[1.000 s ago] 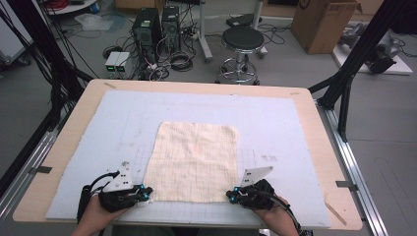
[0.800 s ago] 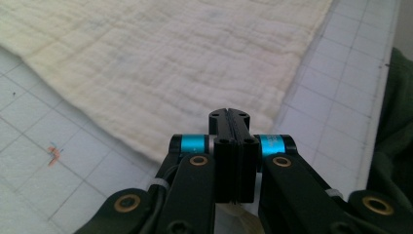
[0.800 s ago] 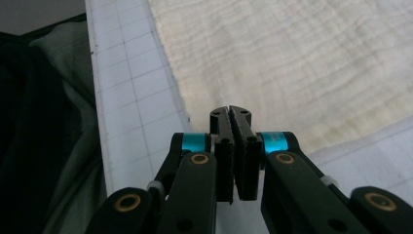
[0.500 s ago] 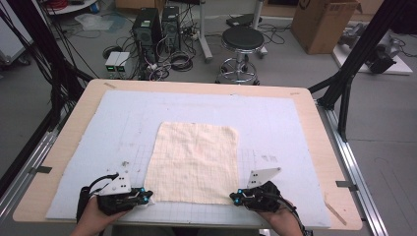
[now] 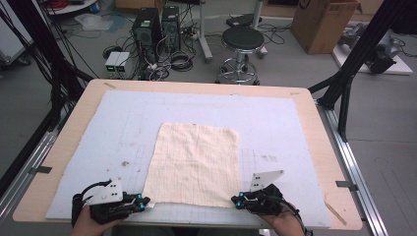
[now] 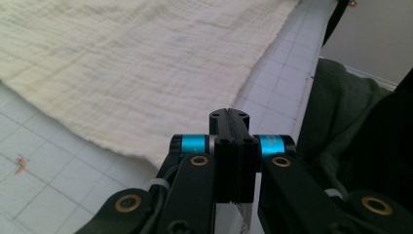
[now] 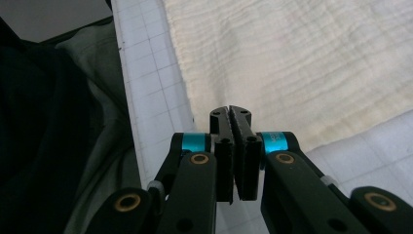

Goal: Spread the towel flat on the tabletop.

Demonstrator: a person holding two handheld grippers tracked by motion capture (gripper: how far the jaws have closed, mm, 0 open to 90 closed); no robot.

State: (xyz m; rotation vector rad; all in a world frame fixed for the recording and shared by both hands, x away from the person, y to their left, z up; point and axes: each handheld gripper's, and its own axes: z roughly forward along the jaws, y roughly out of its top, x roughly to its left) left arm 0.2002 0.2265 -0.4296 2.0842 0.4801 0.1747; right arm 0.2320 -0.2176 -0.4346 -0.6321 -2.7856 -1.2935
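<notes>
At the bottom of the high view, the left gripper (image 5: pixel 140 201) and right gripper (image 5: pixel 238 200) each pinch a near corner of the cream cloth (image 5: pixel 195 163), jaws closed. The cloth lies flat mid-frame on the grey mat (image 5: pixel 295 132); any lifting or folding looks undone. Both hands sit low, pointing inward.

Black two-jaw grippers (image 5: pixel 144 202) with cyan collars, brass screws, grey three-cornered top plates, trailing black cables.

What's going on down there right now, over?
Left tongs shut at the cloth's near-left corner; right tongs shut at its near-right corner. Cloth flat on the grid mat. Nothing in the way.
</notes>
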